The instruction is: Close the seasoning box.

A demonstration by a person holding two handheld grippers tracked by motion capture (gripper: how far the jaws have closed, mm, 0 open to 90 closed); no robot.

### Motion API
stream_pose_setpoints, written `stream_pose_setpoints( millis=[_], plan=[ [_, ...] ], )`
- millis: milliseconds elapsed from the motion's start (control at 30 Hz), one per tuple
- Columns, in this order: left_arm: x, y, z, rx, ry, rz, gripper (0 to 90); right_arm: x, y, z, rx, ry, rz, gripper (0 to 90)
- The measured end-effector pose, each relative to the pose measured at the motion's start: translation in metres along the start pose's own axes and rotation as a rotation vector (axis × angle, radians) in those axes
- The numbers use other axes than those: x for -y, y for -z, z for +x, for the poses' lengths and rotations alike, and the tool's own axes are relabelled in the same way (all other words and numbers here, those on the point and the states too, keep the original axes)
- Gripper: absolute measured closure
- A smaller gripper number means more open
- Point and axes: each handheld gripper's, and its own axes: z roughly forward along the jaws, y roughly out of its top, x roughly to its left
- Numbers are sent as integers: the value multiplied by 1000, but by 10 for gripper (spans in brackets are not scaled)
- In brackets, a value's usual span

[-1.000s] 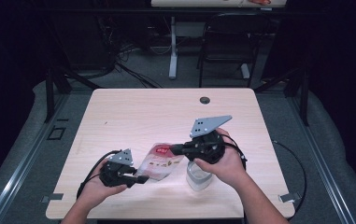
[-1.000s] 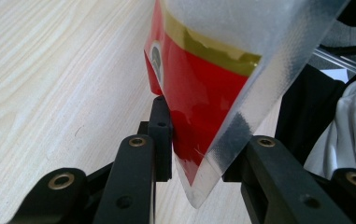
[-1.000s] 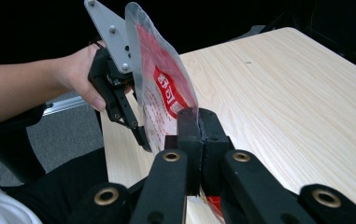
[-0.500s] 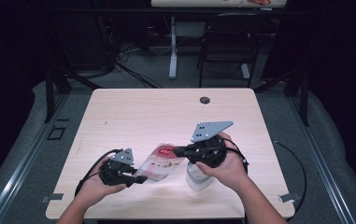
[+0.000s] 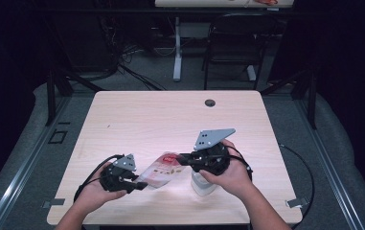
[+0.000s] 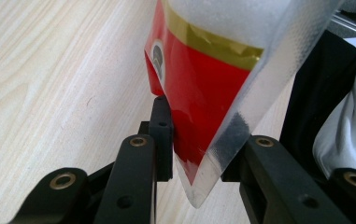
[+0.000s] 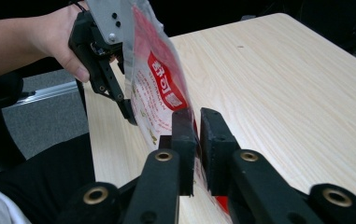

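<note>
In the high view I see the red-and-clear snack pouch (image 5: pixel 163 168) stretched lower-left to upper-right between my left gripper (image 5: pixel 139 185) and right gripper (image 5: pixel 182 156), low over the pale wooden table (image 5: pixel 146 115). The left gripper view shows my jaws clamping the pouch's bottom corner. In the right gripper view my jaws have just been opening, narrowly parted around its red top edge, gripping nothing.

The high view looks forward and down from above the person's side of the desk (image 5: pixel 137 115), far enough off to take in its whole top and the floor around it. The left gripper view sits low and very close behind the red and clear pouch (image 6: pixel 203 88), facing along its own jaws over the desk. The right gripper view looks along its jaws at the same pouch from its other end, towards the left gripper (image 7: pixel 102 56). All three views share the pouch and the desk beside it.
</note>
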Motion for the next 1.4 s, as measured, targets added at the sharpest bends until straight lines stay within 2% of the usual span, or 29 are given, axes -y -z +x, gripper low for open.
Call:
stream_pose_setpoints(
  millis=[200, 333, 500, 700, 900, 1400],
  plan=[
    [2, -2, -1, 2, 6, 2, 731, 3, 2, -1, 7, -10, -6, 804],
    [3, -4, -2, 9, 6, 3, 732, 7, 4, -2, 12, -18, 7, 813],
    [4, -4, -1, 9, 15, -6, 734, 13, 3, -4, 14, -26, 13, 885],
    [3, -3, -1, 14, 11, -4, 734, 18, 4, -5, 24, -27, 15, 894],
    [3, 1, 0, 7, 16, -18, 734, 24, 4, -7, 35, -46, -11, 896],
    [3, 5, 0, -2, 17, -1, 734, 35, 0, -8, 44, -66, -29, 896]
  ],
)
